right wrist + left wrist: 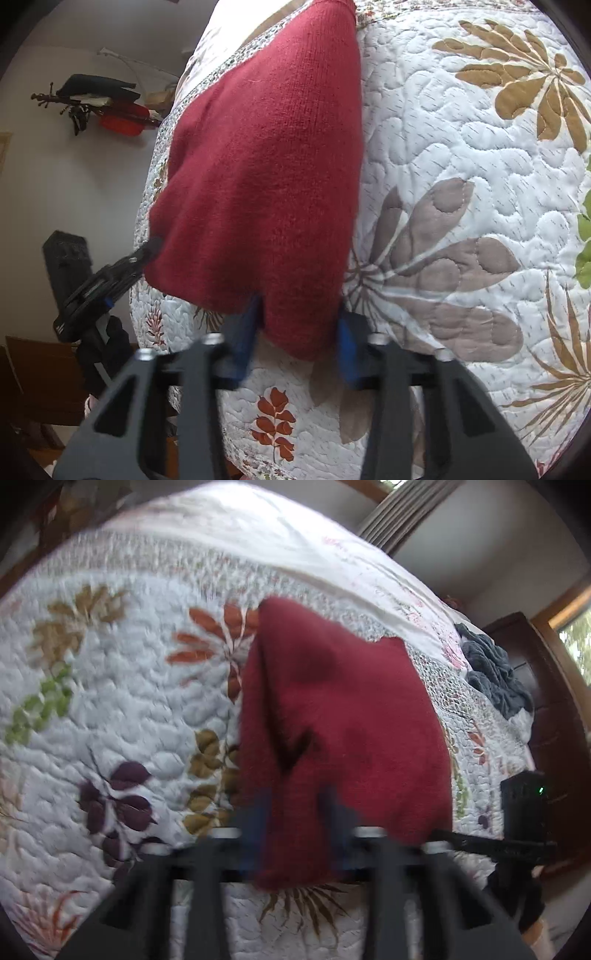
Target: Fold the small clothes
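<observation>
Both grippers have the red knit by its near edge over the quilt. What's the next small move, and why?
Probably carry that edge forward together and lay it toward the far end. The left gripper and right gripper each pinch the red sweater, which stretches away over the quilt, so it looks set for a fold in half.

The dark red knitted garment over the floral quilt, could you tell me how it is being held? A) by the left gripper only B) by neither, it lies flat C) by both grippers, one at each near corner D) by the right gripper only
C: the left gripper and the right gripper each clamp a near corner of the dark red knitted garment, lifting that edge above the floral quilt.
</observation>
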